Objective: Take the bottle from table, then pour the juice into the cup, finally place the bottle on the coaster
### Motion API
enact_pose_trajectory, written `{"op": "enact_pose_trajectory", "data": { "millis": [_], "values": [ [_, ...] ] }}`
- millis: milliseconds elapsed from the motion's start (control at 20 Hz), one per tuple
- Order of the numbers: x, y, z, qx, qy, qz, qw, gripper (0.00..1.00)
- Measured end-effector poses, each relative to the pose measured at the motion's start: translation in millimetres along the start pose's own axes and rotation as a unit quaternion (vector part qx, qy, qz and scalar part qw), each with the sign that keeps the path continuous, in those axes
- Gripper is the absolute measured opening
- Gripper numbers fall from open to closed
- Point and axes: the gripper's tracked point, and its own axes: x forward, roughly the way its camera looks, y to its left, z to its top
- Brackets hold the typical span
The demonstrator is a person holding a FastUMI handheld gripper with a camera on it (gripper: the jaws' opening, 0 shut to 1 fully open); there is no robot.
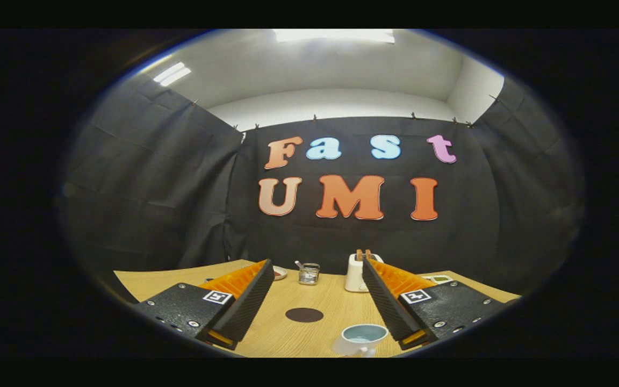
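The gripper (pixel 317 269) is spread wide with nothing between its fingers, raised above a light wooden table (pixel 320 301). Between the fingers lie a dark round flat coaster (pixel 304 315) and, nearer, a white cup with a pale blue inside (pixel 364 336). Beyond the fingertips stand a small glass jar (pixel 308 273) and a white toaster (pixel 354 273), possibly holding toast.

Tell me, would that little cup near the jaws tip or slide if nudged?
The cup looks low and wide, so it probably slides rather than tips. Its side handle might make it swivel. It looks like glazed ceramic, so likely breakable. The gripper is open, holding nothing.
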Motion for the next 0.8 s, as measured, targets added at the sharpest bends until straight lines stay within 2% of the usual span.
{"op": "enact_pose_trajectory", "data": {
  "millis": [250, 550, 800],
  "values": [
    [-5.0, -8.2, -3.0, 0.022, 0.008, -0.008, 1.000, 0.98],
    [-3.3, 15.3, -32.5, 0.040, 0.047, 0.011, 0.998, 0.98],
    [-2.1, 56.3, -62.6, 0.037, 0.083, 0.043, 0.995, 0.98]
  ]
}}
